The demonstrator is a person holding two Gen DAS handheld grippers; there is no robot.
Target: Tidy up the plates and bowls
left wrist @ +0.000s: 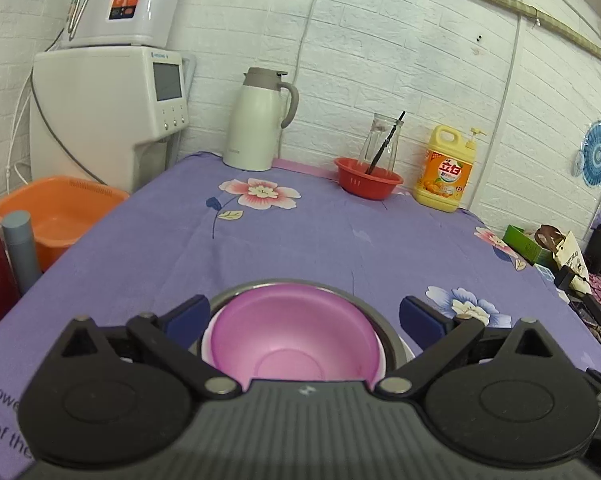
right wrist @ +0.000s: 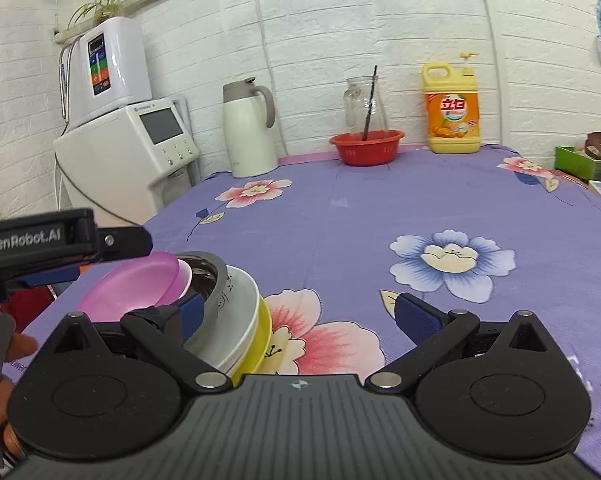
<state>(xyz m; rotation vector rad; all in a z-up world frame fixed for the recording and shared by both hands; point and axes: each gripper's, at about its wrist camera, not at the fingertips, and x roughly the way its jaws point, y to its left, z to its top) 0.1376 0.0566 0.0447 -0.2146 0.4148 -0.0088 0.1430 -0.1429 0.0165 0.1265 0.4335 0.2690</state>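
Left wrist view: left gripper angled slightly downward, jaws wide apart, flanking without touching the translucent pink plastic bowl atop a nested bowl stack at lower centre. Right gripper likewise spread, empty; stack at lower left on purple floral tablecloth.
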